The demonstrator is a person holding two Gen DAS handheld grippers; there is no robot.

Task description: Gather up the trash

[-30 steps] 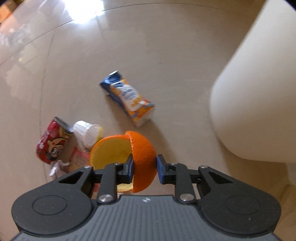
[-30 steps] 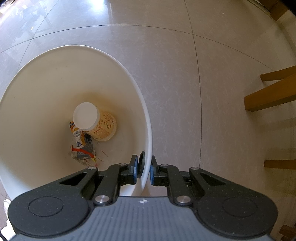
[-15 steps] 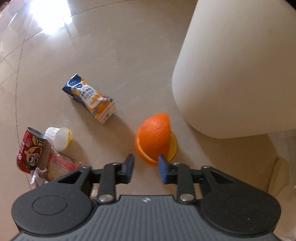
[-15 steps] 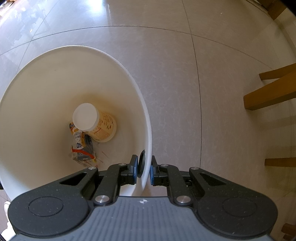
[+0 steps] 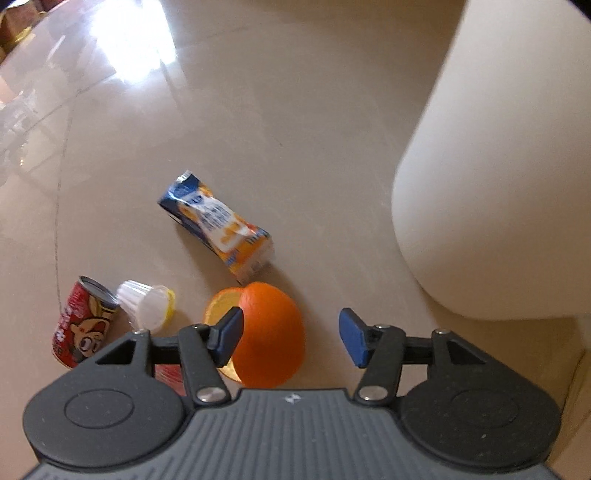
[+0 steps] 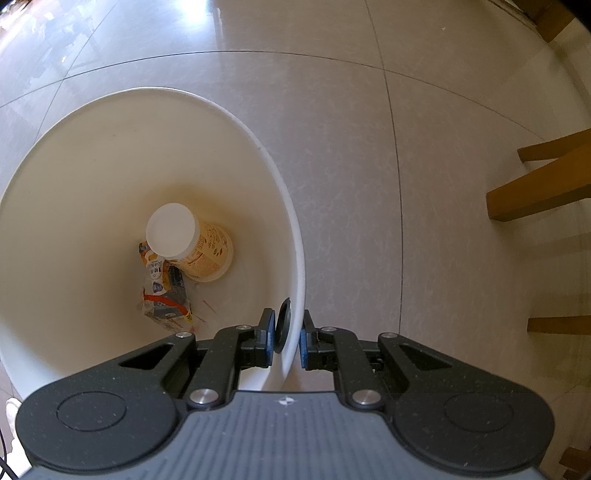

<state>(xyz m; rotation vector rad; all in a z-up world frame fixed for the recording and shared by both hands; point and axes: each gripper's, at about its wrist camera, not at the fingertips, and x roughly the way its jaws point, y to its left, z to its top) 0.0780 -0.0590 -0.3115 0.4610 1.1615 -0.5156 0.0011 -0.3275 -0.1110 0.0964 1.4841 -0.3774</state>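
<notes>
Left hand-held gripper (image 5: pixel 291 338) just opened wide, dimpled orange peel dome (image 5: pixel 271 334) between jaws, ungripped; right hand-held gripper (image 6: pixel 287 341) pinches smooth white bin rim (image 6: pixel 295 258); glossy tiled floor (image 5: pixel 258 129).

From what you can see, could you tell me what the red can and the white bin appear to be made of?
Red can: likely thin metal, glossy printed wrap, with a silvery rim at its end. White bin: probably smooth matte plastic, with a thin, even wall at its rim.

Glossy beige floor tiles (image 6: pixel 369 155) fill both views, crossed by thin dark grout lines, with window glare (image 5: pixel 136 48) at eleven o'clock. Wooden furniture legs (image 6: pixel 543 192) stand on the tiles at three o'clock, another wooden piece (image 6: pixel 550 18) at one o'clock.
</notes>
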